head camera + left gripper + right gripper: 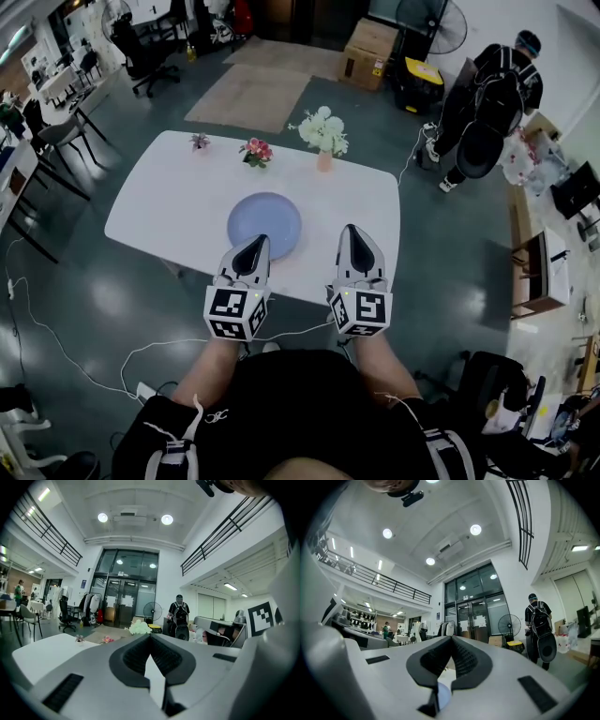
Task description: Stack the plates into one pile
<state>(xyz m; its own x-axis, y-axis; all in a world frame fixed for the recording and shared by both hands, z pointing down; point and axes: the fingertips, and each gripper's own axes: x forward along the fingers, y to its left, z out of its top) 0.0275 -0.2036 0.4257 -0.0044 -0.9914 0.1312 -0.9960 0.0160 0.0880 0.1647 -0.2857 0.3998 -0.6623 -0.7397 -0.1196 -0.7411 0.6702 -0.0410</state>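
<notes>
A pale blue plate [265,225] lies on the white counter [169,202], near its front edge. Your left tongs [254,242] and right tongs [352,231] hover at that edge, both pressed together, empty. The plate is likely stiff, slick and breakable, so pinch its rim.

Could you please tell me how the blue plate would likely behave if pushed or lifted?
The blue plate looks rigid, so it should lift without bending. Lying flat on the smooth white table, it would probably slide when pushed, not tip.
</notes>
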